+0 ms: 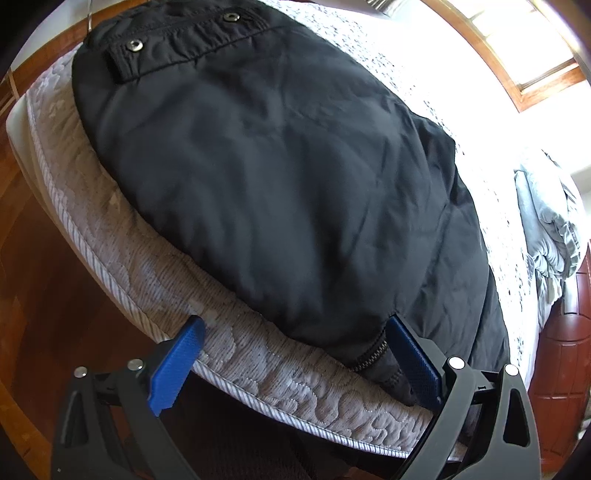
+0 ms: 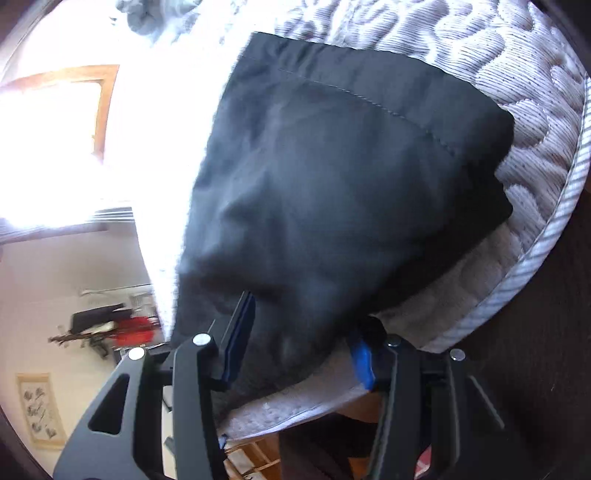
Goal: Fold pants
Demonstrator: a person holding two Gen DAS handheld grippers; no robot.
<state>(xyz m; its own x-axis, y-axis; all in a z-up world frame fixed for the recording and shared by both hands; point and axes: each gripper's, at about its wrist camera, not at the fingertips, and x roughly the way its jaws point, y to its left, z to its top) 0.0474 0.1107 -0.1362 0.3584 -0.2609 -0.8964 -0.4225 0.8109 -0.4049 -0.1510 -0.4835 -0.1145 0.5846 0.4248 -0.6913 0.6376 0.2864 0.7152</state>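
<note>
Closest in, the left gripper hangs with jaws wide at the bed's edge, one pad beside the zipped corner of the black pants; the right gripper has narrower jaws straddling a fabric edge, though whether they pinch it I cannot tell. The pants look light, soft, slippery and faintly padded, best taken by hems or the snap-studded waistband, lying on the quilted mattress.

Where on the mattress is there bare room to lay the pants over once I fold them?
Bare quilted mattress runs as a strip between the black pants and the piped edge, narrowing toward the left gripper. Beyond the pants' far side lies a wider sunlit stretch, washed out by glare. It is crowded at the grey bedding, and where the right gripper straddles the fabric.
</note>
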